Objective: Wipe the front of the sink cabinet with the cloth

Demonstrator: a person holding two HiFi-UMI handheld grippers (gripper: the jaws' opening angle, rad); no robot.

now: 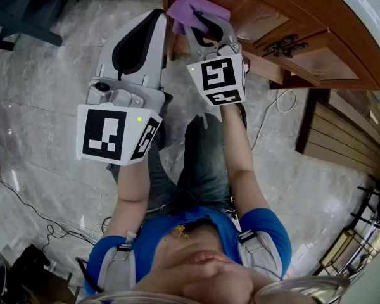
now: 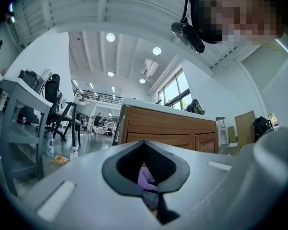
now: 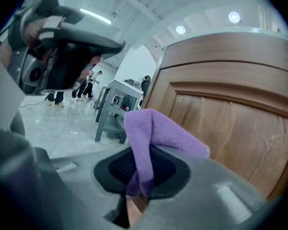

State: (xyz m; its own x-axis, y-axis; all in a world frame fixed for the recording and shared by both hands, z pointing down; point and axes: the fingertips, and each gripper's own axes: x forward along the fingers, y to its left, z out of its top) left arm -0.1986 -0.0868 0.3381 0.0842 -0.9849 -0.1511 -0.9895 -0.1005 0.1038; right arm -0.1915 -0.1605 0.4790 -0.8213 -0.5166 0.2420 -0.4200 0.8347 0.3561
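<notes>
Head view: right claw [image 1: 191, 25] held cloth [image 1: 196, 8] at cabinet [image 1: 259, 21] front.
Its jaws were clamped on the purple cloth; left claw [image 1: 156, 18] hung beside, closed and empty.

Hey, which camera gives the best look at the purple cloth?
The right gripper view: the cloth fills the middle, clamped in the right gripper beside the cabinet door. The head view shows it small at the top, partly behind the gripper. The left gripper view shows only a purple sliver past its jaws.
</notes>
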